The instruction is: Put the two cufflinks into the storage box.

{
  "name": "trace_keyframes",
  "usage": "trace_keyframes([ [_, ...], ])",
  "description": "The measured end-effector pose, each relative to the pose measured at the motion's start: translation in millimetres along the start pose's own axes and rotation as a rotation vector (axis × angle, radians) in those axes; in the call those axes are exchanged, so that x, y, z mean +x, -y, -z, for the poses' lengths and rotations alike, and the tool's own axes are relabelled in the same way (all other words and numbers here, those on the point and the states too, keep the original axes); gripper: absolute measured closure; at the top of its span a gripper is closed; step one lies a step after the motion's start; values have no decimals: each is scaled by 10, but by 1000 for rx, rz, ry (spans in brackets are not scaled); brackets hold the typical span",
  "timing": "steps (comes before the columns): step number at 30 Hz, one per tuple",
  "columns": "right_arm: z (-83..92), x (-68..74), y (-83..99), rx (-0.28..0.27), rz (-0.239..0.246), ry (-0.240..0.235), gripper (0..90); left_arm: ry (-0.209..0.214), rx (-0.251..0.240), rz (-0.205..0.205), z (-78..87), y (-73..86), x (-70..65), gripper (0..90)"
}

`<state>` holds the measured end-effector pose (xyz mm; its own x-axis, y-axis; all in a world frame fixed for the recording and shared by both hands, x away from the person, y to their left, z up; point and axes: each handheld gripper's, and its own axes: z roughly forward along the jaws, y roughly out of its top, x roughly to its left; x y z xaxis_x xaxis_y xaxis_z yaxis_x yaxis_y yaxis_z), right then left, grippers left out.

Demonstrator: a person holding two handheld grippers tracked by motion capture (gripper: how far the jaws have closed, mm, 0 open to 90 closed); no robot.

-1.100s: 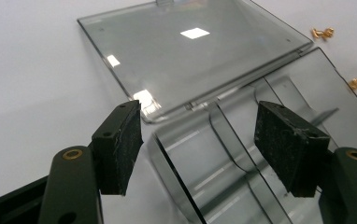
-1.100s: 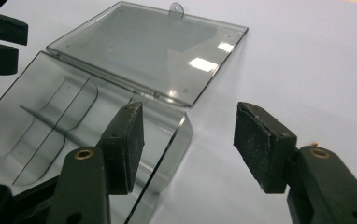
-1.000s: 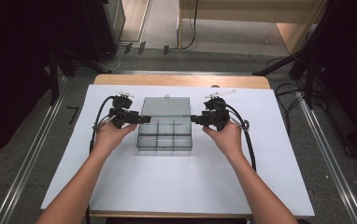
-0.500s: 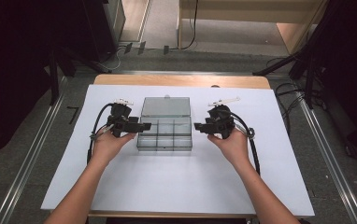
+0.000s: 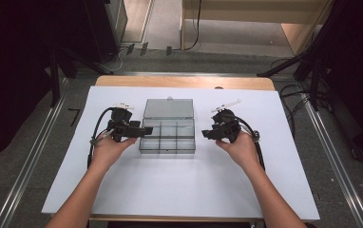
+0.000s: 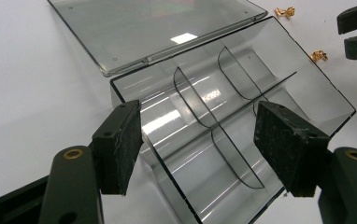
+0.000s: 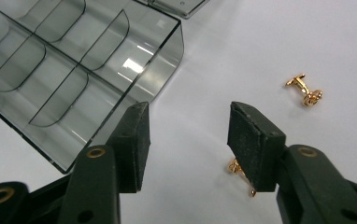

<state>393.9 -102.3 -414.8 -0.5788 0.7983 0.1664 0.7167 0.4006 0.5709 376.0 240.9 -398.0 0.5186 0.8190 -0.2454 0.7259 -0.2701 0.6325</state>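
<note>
A clear plastic compartment box point(image 5: 167, 137) lies in the middle of the white table, its lid point(image 5: 168, 108) folded open behind it. My left gripper point(image 5: 145, 131) is at the box's left end; in the left gripper view its open jaws point(image 6: 204, 135) straddle that end without pressing on the box point(image 6: 232, 93). My right gripper point(image 5: 207, 134) is just right of the box. Its jaws point(image 7: 188, 140) have just been closing and stand open over bare table with nothing between them. One gold cufflink point(image 7: 306, 91) lies ahead to the right; another point(image 7: 236, 169) peeks from behind the right jaw.
A white sheet point(image 5: 179, 190) covers the table, with a wooden edge point(image 5: 184, 81) at the far side. Both gold cufflinks point(image 6: 317, 55) lie beyond the box's far end in the left gripper view. Cables trail from both grippers. Dark stands and floor surround the table.
Both grippers have slid slightly toward the near side of the table. The right gripper has drawn a little away from the box's right end. The box has not moved.
</note>
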Motion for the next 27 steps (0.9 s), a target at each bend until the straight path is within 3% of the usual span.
trace_keyframes([
  [5, -19, -36, -33, 51, 8, 7, 582, -17, 5, -6, 55, 57, 22, 336],
  [6, -31, -51, -51, 82, 37, 16, 589, -23, 4, -9, 84, 78, 25, 336],
  [11, -44, -71, -71, 111, 70, 19, 599, -31, -1, -5, 135, 113, 36, 336],
  [14, -69, -102, -81, 139, 58, 19, 625, -38, 2, -9, 151, 137, 38, 336],
  [16, -77, -116, -89, 149, 89, 25, 642, -44, -4, -18, 169, 159, 47, 336],
  [27, -196, -177, -99, 239, 136, 40, 686, -67, -22, -11, 228, 220, 125, 338],
])
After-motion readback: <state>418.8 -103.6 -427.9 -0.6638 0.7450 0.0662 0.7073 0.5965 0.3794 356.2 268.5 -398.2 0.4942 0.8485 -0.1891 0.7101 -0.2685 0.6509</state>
